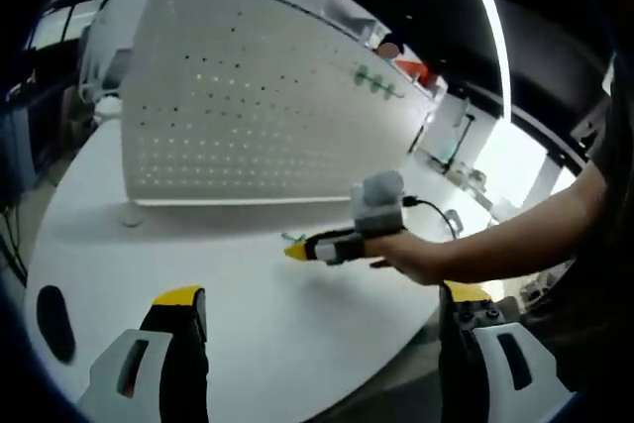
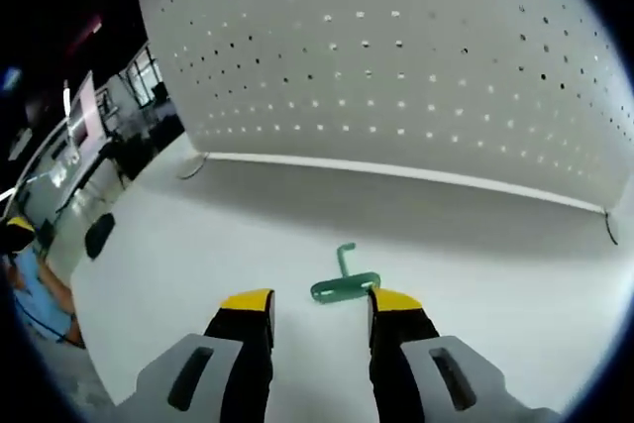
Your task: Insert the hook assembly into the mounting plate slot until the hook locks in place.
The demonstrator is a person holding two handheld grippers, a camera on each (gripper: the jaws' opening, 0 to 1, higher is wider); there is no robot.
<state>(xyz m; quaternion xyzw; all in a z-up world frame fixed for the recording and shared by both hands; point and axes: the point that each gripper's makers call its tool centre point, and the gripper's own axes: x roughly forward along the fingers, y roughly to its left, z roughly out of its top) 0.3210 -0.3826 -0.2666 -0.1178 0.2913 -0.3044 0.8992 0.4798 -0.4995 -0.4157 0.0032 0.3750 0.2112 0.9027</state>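
While open right tongs (image 2: pixel 320 306) frame the hook (image 2: pixel 344 282), left view hides it.

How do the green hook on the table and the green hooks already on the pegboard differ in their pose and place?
The green hook on the table lies flat on the white table, just ahead of the right gripper, whose jaws stand open; the green hooks on the pegboard hang high on the upright pegboard. The table hook is single and loose; those on the board form a small group. All share the same green colour.
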